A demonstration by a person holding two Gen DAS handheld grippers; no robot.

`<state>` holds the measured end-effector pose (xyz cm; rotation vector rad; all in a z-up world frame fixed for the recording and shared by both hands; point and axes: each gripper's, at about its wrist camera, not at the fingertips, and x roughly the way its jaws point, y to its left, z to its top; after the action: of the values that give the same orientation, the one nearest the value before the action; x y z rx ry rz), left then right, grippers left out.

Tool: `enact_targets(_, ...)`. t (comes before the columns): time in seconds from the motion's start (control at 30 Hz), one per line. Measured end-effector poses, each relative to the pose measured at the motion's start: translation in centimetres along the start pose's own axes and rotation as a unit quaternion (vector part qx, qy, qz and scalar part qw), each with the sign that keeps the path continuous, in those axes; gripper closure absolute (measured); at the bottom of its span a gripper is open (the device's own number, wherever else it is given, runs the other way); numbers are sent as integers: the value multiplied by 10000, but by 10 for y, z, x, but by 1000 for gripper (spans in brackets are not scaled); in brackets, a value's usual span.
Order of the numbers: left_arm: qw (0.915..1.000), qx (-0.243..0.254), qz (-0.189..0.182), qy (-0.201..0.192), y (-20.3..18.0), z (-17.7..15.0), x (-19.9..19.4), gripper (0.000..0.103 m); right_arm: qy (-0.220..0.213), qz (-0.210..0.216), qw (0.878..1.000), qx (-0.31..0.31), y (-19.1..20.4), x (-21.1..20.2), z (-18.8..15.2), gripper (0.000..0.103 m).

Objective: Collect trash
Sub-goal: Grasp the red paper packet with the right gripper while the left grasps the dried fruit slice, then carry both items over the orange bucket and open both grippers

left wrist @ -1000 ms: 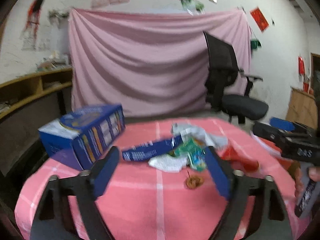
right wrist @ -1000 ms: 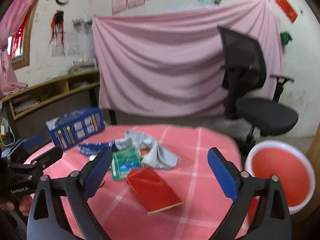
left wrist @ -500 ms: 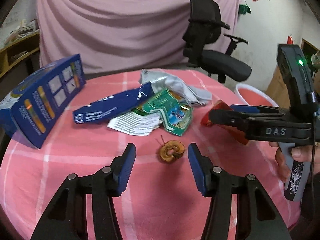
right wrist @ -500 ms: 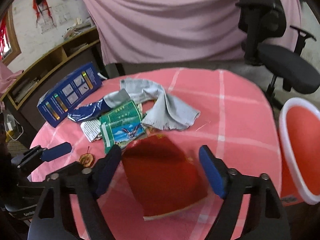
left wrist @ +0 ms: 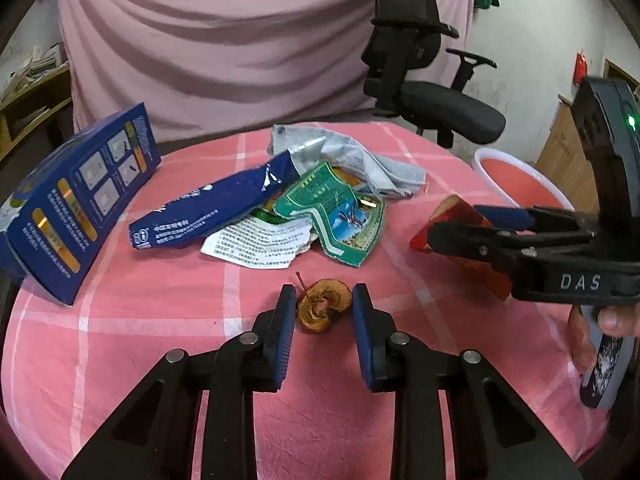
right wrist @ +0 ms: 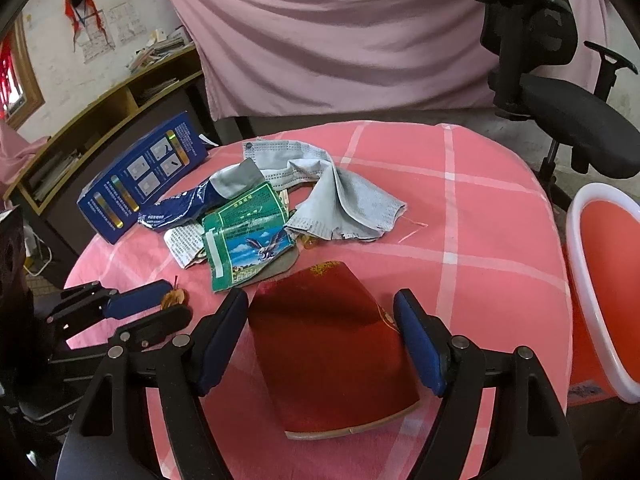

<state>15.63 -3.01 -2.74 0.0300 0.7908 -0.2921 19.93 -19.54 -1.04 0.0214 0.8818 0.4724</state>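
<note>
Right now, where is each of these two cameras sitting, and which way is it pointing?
Left wrist view: rides on the left gripper, looking forward along its fingers over the pink table at a dried apple core between them; the right gripper and the person's hand show at right.
Right wrist view: rides on the right gripper, looking forward and down at a red packet between its open fingers; the left gripper shows at lower left.
Both share the blue box, green wrapper, grey mask, office chair and red bin.

A bench (right wrist: 480, 216) in pink checked cloth carries a blue box (left wrist: 72, 196), wrappers (left wrist: 332, 208), grey mask (right wrist: 344, 196), red packet (right wrist: 332, 344) and dried fruit slice (left wrist: 323, 310).
</note>
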Motion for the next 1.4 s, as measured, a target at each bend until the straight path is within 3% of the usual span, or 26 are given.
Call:
enact_targets(0.17, 9976, -141, 139, -666, -9, 6, -24, 79, -513, 8, 9986, 139, -3, -21, -3, 30)
enact_targets(0.33, 9904, -72, 159, -1374, -33, 24, -43, 79, -1497, -99, 9882, 318, -13, -61, -2, 30)
enact_targets(0.5, 9753, 289, 4, -2188, -78, 56, -52, 79, -2930, -642, 9532, 367, -39, -124, 7, 30)
enact_targets(0.6, 9649, 573, -224, -2554, -110, 79, -52, 79, -3466, -1052, 9309, 461, -63, -153, 13, 30)
enact_targets(0.7, 9584, 823, -508, -2686, -144, 101, -41, 79, -3686, -1522, 9153, 555, -91, -168, 16, 30)
enact_targets(0.8, 9565, 987, -802, -2625, -176, 119, -22, 79, -3765, -1892, 9025, 898, -128, -176, 11, 30)
enact_targets(0.93, 9627, 968, -1184, -2233, -208, 139, 11, 79, -3661, -2188, 8951, 1299, -170, -176, -1, 30)
enact_targets(1.13, 9754, 954, -1441, -1369, -244, 156, 67, 79, -3214, -2325, 9009, 1763, -213, -163, -22, 30)
enact_targets(1.3, 9818, 816, -1553, -721, -252, 158, 99, 79, -2840, -2214, 9086, 2118, -237, -145, -30, 30)
enact_targets(1.4, 9838, 699, -1564, -524, -250, 159, 108, 79, -2709, -2216, 9113, 2170, -243, -138, -30, 28)
